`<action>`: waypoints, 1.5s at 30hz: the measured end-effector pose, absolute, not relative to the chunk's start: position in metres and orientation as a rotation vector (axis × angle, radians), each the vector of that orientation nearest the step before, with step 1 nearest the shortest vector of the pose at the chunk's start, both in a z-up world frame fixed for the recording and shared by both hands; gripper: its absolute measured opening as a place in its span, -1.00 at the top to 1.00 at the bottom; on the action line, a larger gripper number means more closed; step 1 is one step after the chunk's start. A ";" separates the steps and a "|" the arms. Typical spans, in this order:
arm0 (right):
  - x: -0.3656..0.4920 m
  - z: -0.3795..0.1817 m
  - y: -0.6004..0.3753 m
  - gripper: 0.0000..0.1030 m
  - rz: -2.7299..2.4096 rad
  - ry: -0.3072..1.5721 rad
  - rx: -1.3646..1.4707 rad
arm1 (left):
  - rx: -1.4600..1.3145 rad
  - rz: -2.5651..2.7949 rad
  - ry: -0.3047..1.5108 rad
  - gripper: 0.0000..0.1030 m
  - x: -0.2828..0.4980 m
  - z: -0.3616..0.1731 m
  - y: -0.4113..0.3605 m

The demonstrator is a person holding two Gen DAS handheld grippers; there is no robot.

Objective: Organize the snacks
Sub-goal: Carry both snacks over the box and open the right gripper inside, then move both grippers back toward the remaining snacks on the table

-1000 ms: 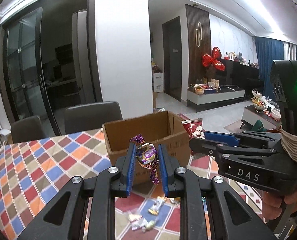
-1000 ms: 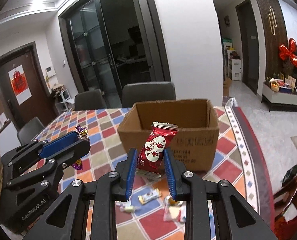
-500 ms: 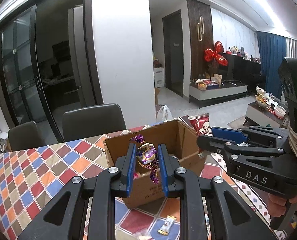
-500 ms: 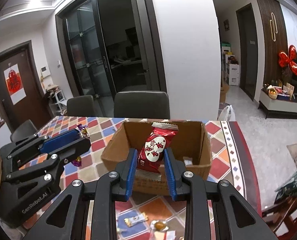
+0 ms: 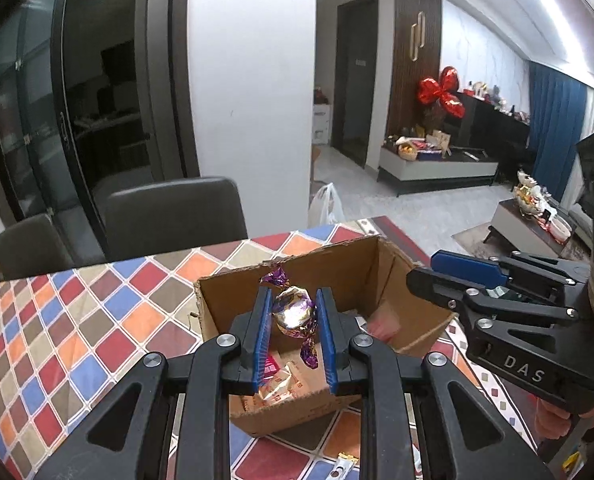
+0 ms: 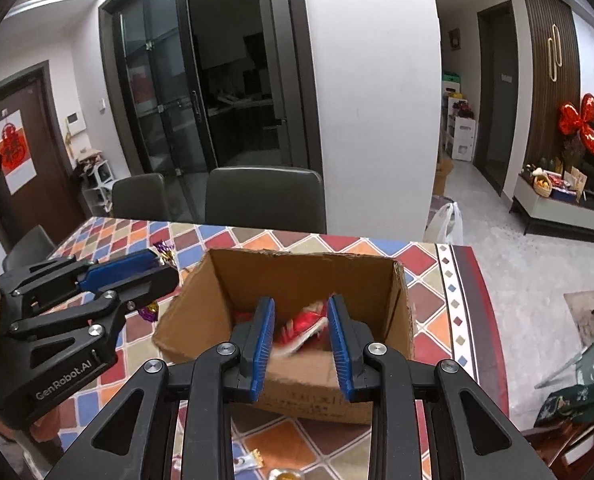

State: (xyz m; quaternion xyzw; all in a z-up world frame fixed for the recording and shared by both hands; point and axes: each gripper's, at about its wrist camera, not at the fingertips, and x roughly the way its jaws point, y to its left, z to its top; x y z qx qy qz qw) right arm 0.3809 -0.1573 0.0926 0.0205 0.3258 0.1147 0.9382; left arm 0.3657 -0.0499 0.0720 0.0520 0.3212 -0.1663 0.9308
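Observation:
My left gripper is shut on a purple and gold foil candy and holds it over the near-left part of an open cardboard box. My right gripper is open above the same box. A red snack packet, blurred, is dropping between its fingers into the box. Several wrapped snacks lie on the box floor. The right gripper also shows in the left wrist view, and the left gripper in the right wrist view.
The box stands on a table with a colourful diamond-pattern cloth, near its right edge. Loose candies lie on the cloth in front of the box. Dark chairs stand behind the table.
Both grippers have moved forward and over the box. The right gripper has opened and let go of the red packet, which falls into the box. The left gripper still holds the candy.

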 end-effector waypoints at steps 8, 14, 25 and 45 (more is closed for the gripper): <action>0.393 0.090 -0.169 0.13 0.181 0.694 0.093 | 0.143 -0.290 0.648 -0.22 0.361 0.073 -0.054; 0.370 0.093 -0.169 0.07 0.173 0.675 0.080 | 0.186 -0.280 0.574 -0.23 0.323 0.080 -0.053; 0.313 0.082 -0.157 0.00 0.220 0.648 0.075 | 0.183 -0.294 0.533 -0.23 0.265 0.069 -0.044; 0.252 0.015 -0.148 0.00 0.228 0.756 0.076 | 0.193 -0.287 0.612 -0.23 0.190 -0.004 -0.030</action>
